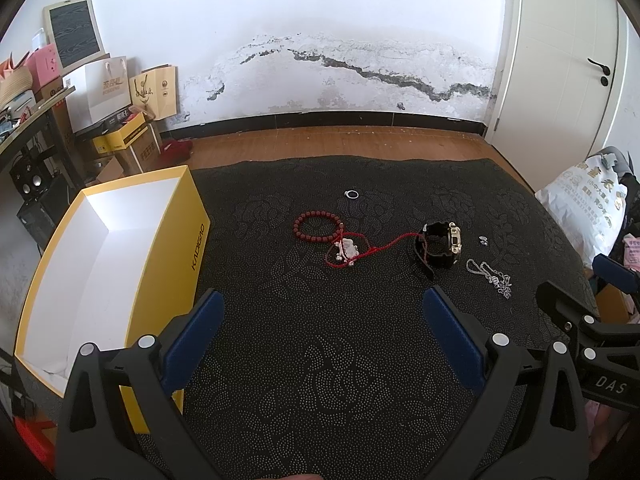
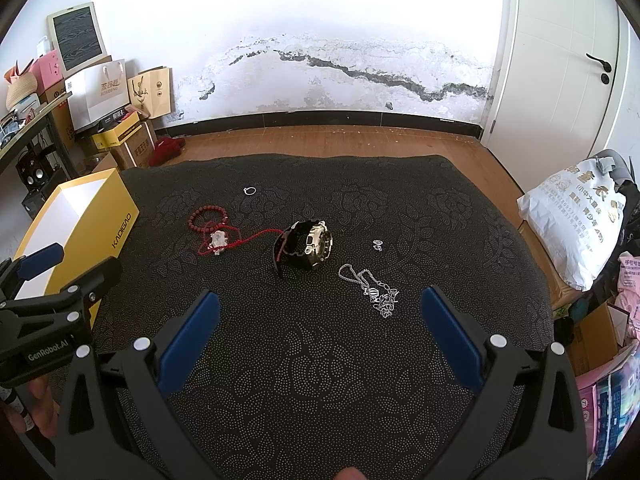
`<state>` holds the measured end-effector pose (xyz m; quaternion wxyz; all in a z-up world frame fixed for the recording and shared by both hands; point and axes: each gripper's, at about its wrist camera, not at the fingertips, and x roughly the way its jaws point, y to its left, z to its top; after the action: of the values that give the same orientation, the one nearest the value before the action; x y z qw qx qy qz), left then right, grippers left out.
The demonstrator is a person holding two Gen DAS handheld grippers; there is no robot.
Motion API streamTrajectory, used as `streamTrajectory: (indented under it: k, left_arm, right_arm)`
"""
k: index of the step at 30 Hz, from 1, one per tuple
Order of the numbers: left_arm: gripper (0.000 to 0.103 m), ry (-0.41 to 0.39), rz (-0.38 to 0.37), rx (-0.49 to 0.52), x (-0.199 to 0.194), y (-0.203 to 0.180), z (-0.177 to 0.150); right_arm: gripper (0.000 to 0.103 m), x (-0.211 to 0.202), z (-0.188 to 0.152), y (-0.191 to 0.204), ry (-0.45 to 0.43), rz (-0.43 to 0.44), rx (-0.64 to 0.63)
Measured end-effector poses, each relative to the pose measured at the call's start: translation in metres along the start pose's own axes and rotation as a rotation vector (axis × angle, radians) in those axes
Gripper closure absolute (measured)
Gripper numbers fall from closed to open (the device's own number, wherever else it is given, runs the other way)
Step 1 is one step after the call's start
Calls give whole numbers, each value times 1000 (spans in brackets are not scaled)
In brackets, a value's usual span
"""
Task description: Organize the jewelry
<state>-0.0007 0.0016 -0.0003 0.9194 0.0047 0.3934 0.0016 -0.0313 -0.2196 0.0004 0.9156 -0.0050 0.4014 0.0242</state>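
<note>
Both hand-held grippers are hovering wide open and empty: left hand-held gripper, right hand-held gripper. The silver chain is lying just ahead of the right one, slightly right, nearer it than the left; the yellow box is waiting far left.

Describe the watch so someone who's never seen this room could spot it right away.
Start at the dark patterned mat on the wooden floor; a yellow box stands at its left edge. The watch lies near the mat's middle, right of the red bead bracelet. It is the only bulky black piece, with a gold-toned face.
</note>
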Motion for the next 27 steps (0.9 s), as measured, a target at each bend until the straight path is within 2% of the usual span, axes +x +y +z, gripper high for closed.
streamTrajectory:
  k: [27]
  left_arm:
    - [6,1,3,1,0,1,-1]
  right_arm:
    - [6,-2,2,3,0,1,1]
